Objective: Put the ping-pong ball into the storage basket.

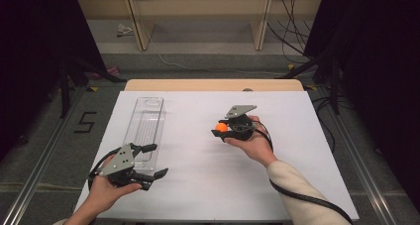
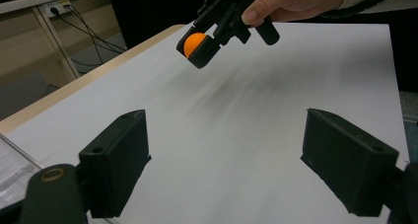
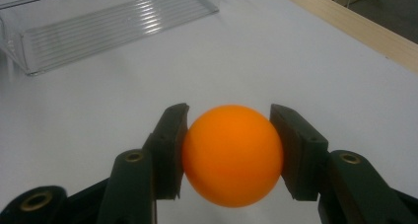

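Note:
An orange ball [image 3: 231,154] sits squeezed between the two black jaws of my right gripper [image 3: 230,152]. In the high view that right gripper [image 1: 224,128] hangs over the middle of the white table with the orange ball [image 1: 221,127] at its tip. From the left gripper view the same ball [image 2: 193,43] shows held off the surface by the other hand. My left gripper [image 1: 154,160] rests near the front left of the table, jaws wide apart and nothing between them [image 2: 224,160]. It lies beside the near end of a clear plastic tray [image 1: 145,126].
The long clear tray [image 3: 106,24] with a ribbed floor runs front to back on the table's left half. A white sheet [image 1: 277,150] covers the table, and a wooden edge [image 1: 213,84] shows at the far side. Cables and stands crowd the floor beyond.

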